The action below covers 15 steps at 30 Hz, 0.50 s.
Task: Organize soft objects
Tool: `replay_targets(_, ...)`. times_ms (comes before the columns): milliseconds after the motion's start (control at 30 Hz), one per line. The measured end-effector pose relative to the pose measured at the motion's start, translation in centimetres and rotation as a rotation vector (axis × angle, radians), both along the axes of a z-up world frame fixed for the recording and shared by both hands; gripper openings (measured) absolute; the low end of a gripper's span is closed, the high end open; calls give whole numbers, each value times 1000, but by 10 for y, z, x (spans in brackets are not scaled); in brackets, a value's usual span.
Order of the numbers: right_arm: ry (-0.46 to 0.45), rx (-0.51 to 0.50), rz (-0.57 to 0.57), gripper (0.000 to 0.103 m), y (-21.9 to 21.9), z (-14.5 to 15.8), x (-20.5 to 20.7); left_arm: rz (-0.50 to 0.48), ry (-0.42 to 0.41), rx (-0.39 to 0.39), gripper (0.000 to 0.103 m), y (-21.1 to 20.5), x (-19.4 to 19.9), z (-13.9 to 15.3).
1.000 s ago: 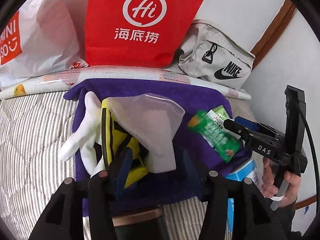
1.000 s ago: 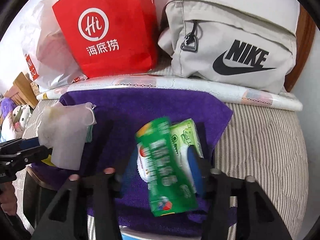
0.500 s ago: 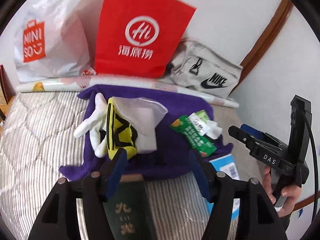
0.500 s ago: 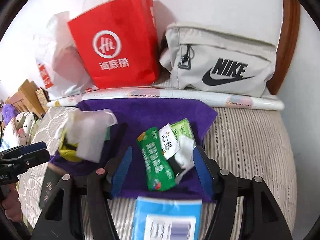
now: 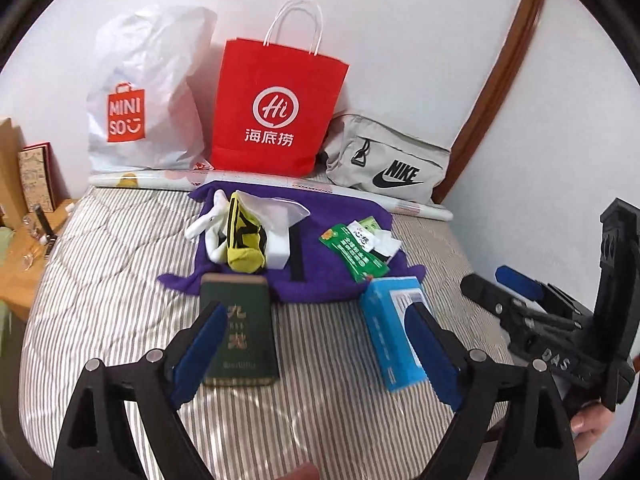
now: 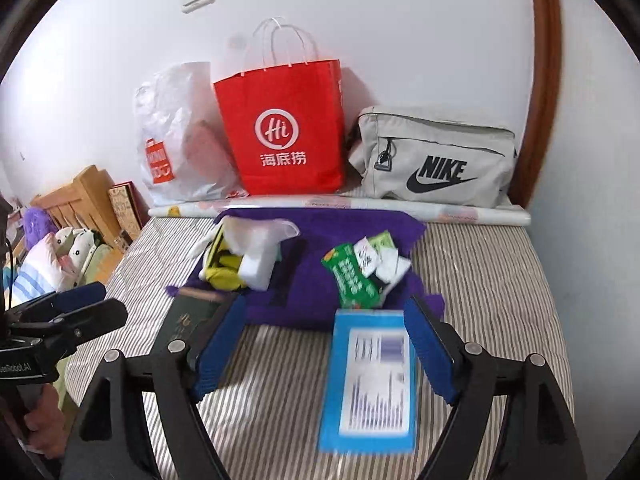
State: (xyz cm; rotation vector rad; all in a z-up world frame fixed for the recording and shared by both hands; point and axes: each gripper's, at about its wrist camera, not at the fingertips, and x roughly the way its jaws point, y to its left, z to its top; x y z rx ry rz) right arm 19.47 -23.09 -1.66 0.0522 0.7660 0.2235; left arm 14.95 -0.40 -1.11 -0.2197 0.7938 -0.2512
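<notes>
Bags (image 5: 276, 108) block behind; striped mattress (image 5: 120, 280) seems free.

Bright even daylight, fisheye-bent edges, slight blur

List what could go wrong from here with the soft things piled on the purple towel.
1. The green snack packets lie at the purple towel's near edge, right by the blue box; dragging the towel may spill them.
2. The yellow-black sock, white glove and clear pouch overlap loosely, so one grab may lift several or scatter them.
3. Both grippers, left and right, are opening and hold nothing; the green book and the box sit in their way.
</notes>
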Motion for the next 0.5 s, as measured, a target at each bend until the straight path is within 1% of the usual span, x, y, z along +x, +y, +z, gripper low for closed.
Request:
replay_targets(33,1,1,1,86,0,2,-12,7,-11,5,94,-1,-10,1)
replay_targets(67,0,-2,-5,91,-1,2,-20,15,-25,11,99,-2,-21,2)
replay_targets(133,-14,-17,-23,95,-1,4,-40,50,-60,32,103,-2,-42,5)
replay_targets(233,-27,-40,-53,99,-3,4,-68,90,-89,67,103,-6,-67,8)
replay_targets(500,-43,5,-76,100,-18,-1,-126,89,-138,156,103,-25,-117,14)
